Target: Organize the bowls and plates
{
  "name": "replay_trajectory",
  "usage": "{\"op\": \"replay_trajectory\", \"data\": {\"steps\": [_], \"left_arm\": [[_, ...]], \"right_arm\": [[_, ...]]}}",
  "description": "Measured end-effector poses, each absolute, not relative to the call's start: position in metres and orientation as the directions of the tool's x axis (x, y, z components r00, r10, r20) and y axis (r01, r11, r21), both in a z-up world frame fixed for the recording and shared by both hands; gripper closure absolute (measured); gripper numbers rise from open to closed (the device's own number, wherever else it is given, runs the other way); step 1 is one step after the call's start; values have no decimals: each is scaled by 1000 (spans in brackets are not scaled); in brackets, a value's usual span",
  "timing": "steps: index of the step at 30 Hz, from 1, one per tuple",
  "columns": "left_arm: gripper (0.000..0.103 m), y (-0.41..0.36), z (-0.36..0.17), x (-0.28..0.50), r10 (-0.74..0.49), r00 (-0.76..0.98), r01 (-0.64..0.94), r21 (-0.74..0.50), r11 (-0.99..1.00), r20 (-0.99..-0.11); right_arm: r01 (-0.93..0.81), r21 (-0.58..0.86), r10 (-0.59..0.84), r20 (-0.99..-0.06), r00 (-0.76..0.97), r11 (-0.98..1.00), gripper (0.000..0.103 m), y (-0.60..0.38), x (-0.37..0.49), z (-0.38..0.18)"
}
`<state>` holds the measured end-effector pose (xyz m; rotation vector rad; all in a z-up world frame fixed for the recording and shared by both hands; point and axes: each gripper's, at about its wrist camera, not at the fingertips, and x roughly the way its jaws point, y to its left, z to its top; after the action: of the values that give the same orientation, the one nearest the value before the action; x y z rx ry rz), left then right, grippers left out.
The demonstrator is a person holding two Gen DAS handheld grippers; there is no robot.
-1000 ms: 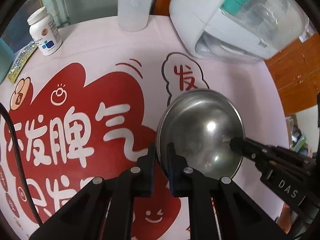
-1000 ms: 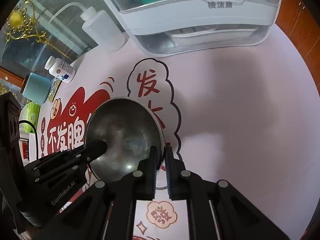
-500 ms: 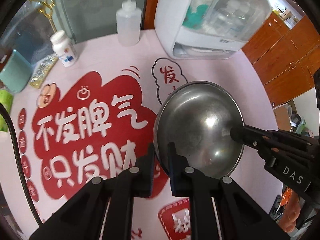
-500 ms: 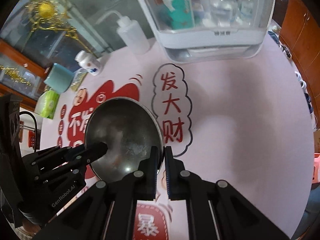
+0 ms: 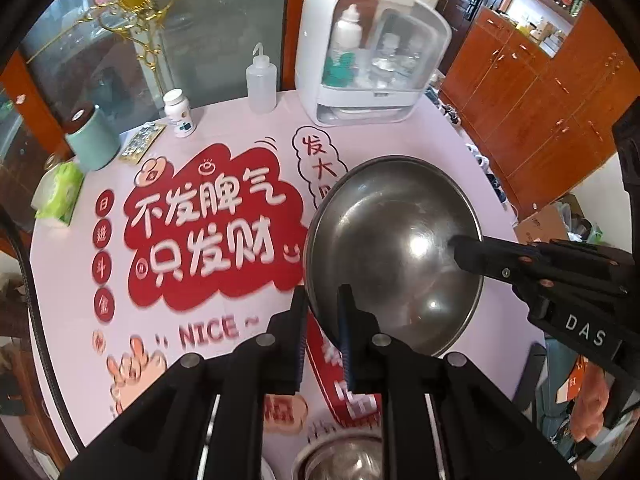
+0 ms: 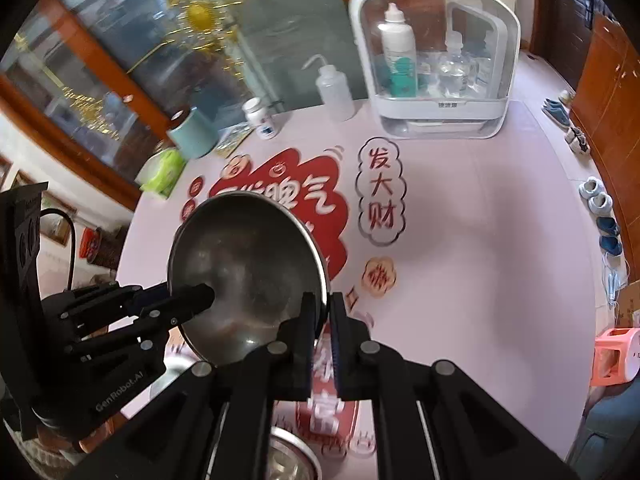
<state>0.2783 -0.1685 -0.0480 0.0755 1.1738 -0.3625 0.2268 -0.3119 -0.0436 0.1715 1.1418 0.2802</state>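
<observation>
Two hand-held grippers share one steel bowl

The left hand-held gripper (image 5: pixel 323 312) pinches the near rim of the steel bowl (image 5: pixel 394 248), its jaws easing apart. The right hand-held gripper (image 6: pixel 325 312) clamps the opposite rim, jaws narrow. The bowl hangs tilted above the pink surface (image 6: pixel 480 240), over the red lettering.

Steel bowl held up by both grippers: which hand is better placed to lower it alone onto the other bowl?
Right, probably: the right gripper pinches the steel bowl tightly at its rim; the left gripper grips it with wider jaws.
</observation>
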Motion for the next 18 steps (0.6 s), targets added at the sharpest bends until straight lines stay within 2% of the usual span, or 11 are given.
{"op": "replay_trajectory", "data": {"steps": [8, 18], "left_arm": [[90, -152, -62, 167, -228, 329, 307, -124, 943, -917], [90, -137, -141, 73, -174, 284, 265, -97, 959, -943]], "right_arm": [[-203, 290, 345, -874, 342, 935, 96, -303, 131, -57], [-233, 273, 326, -917, 229, 933, 96, -283, 55, -135]]}}
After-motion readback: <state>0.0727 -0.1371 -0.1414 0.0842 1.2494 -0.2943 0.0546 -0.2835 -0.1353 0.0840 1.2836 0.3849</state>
